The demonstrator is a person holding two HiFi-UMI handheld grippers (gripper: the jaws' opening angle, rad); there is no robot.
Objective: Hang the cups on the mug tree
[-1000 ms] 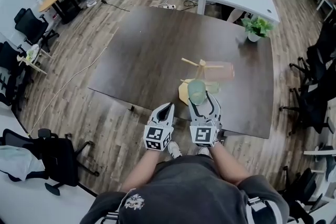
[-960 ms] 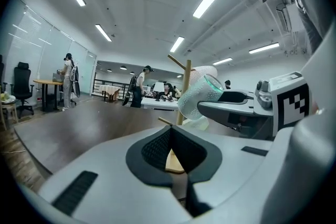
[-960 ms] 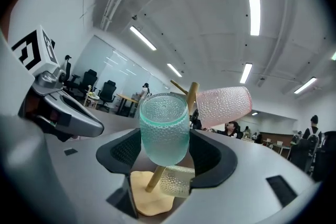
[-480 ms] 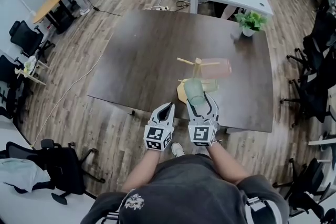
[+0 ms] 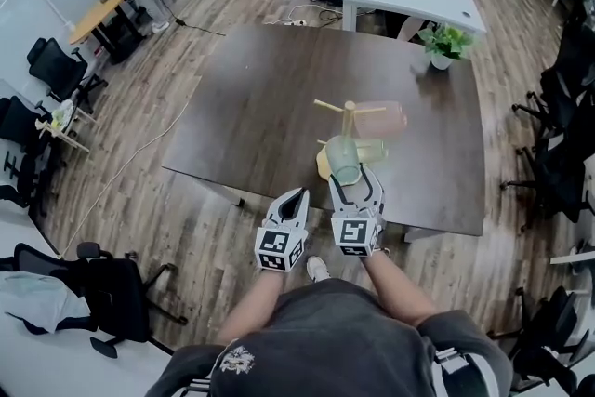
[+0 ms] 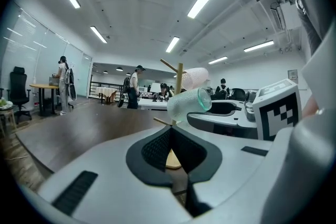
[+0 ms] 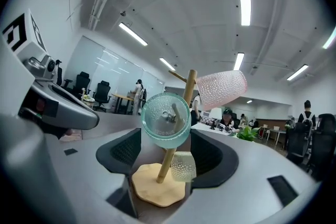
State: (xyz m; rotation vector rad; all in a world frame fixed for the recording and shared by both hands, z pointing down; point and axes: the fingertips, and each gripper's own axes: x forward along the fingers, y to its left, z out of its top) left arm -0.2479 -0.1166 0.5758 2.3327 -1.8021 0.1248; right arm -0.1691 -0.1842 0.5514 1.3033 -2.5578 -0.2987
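While your right gripper's [image 7: 169,155] jaws stand spread about the green cup [image 7: 166,119] on the mug tree's [image 7: 157,187] peg, your left gripper's [image 6: 171,136] jaws are pressed together.

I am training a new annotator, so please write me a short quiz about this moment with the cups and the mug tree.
1. True or false: the left gripper is shut on a cup.
2. How many cups are on the mug tree? A: two. B: three. C: four.
3. Fill in: the green cup sits on a peg, and the right gripper has its jaws ___ on either side of it.

Key: 1 false, its jaws are together with nothing between them. 2 B: the pink cup, the green cup and the yellow cup. 3 open.
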